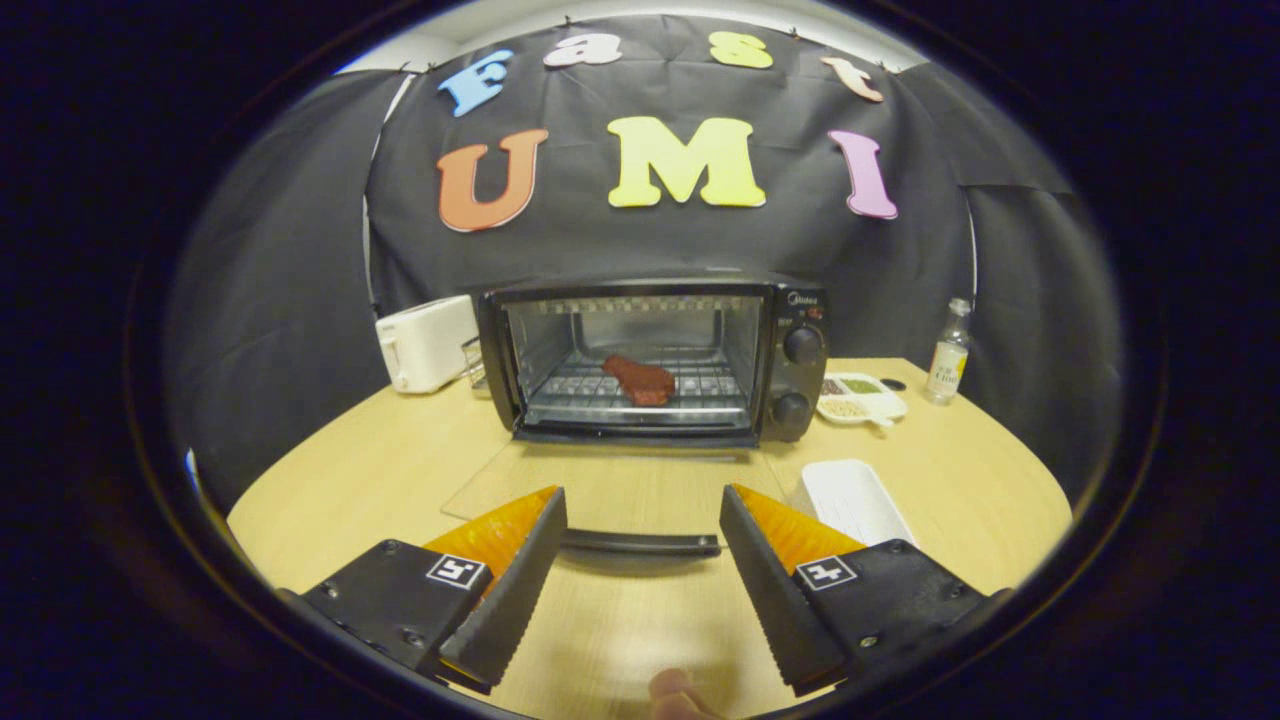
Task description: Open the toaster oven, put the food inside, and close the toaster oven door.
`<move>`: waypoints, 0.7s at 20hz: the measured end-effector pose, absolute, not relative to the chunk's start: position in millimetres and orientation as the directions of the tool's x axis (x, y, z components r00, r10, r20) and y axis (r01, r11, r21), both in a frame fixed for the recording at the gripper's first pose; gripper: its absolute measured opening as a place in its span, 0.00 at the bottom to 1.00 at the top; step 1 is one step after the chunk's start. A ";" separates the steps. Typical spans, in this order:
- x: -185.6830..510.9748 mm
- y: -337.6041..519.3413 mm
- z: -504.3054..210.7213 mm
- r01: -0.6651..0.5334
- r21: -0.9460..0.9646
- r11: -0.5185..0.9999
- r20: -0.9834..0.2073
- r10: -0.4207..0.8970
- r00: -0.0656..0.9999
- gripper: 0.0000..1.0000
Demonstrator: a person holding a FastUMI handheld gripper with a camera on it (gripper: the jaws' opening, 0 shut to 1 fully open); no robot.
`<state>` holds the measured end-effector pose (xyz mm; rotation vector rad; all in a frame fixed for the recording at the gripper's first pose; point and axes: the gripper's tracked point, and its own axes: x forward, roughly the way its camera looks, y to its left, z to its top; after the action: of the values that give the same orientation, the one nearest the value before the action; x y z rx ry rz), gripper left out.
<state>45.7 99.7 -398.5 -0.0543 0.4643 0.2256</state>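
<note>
Spreading wide and empty, the gripper (640,545) frames the black door handle (640,543) of the black toaster oven (650,360), with the reddish-brown meat (640,380) beyond on its rack, so a shallow lift could let the glass door (610,480) slip back down.

Even overhead light, soft shadows on table (380,470); strong fisheye bending at edges.

Black toaster oven (655,360) stands at frame centre, glass door (610,485) folded flat open; reddish-brown meat (640,380) lies on its rack.
</note>
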 end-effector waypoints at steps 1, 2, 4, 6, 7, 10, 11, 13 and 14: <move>42.2 104.0 -406.4 -0.235 0.006 0.972 -0.465 0.211 0.860 0.98; 37.4 107.4 -415.0 -0.245 0.007 0.970 -0.486 0.217 0.846 0.98; 29.8 113.2 -425.3 -0.253 0.003 0.967 -0.504 0.220 0.835 0.98; 27.5 114.4 -433.3 -0.237 -0.006 0.971 -0.512 0.201 0.835 0.98; 28.0 112.0 -439.6 -0.219 -0.017 0.976 -0.524 0.178 0.833 0.98; 32.1 107.8 -449.3 -0.168 -0.007 0.986 -0.550 0.137 0.824 0.98; 31.8 112.0 -454.3 -0.173 0.007 0.985 -0.565 0.147 0.812 0.98; 35.9 113.6 -457.5 -0.177 0.007 0.984 -0.568 0.150 0.810 0.98; 39.3 111.6 -458.5 -0.170 0.005 0.985 -0.565 0.144 0.813 0.98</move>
<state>39.3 111.6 -458.5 -0.0460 0.5992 0.1675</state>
